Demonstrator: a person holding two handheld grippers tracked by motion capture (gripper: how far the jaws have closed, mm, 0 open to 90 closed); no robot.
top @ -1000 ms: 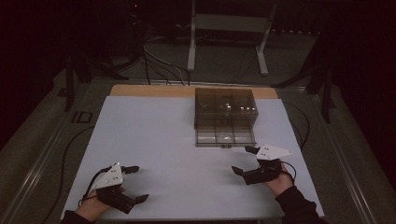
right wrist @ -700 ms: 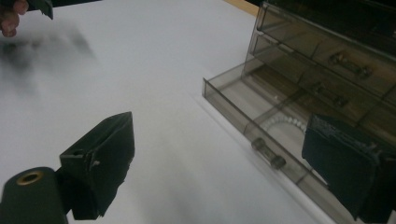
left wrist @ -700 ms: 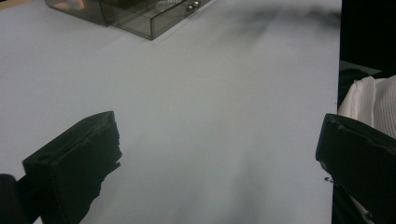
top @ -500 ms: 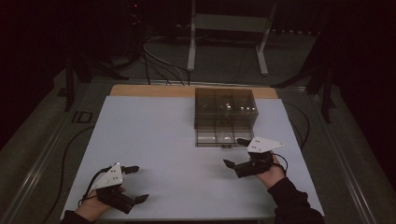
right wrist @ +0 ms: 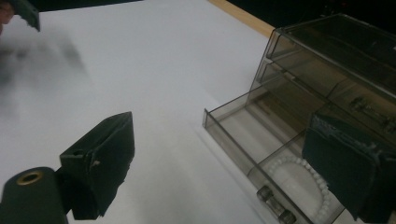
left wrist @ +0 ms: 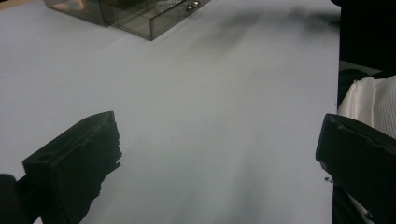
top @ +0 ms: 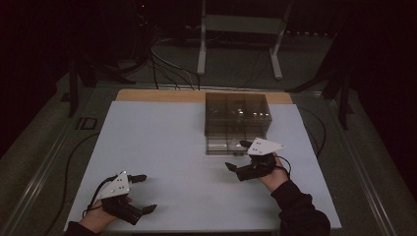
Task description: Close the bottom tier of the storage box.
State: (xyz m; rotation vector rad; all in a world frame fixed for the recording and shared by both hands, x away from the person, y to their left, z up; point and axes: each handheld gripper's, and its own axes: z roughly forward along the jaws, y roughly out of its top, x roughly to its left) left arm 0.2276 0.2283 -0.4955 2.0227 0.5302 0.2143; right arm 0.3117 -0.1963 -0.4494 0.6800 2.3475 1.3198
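Bracelet (right wrist: 299,179), white beads, sits in the open bottom drawer (right wrist: 261,140) of the smoky clear drawer box (top: 237,114), and that's what the right gripper (top: 241,156) is lined up on. Jaws wide apart, nothing between them, hovering just off the drawer's front corner. In the right gripper view one jaw stands over bare white table (right wrist: 140,70), the other overlaps the drawer's far side, so the bracelet lies ahead and toward that far jaw, a short reach in and down.

Drawer's long axis runs across the box front; it's pulled out toward the person, front wall w/ the small metal knob (right wrist: 275,205) nearest the gripper. My read: next move has to clear that front wall, drop in from above, not slide in level.

Right hand is much the nearer. Left gripper (top: 140,192) is well apart, low at the near left of the table, jaws also spread wide and empty.

View differences: the high view gives the layout, both grippers vs. the box, but the drawer contents are just murk there. The right gripper view shows the beads plainly. The left gripper view catches the box's front corner far off across bare table, w/ a bit of white cloth (left wrist: 369,100) at its edge.
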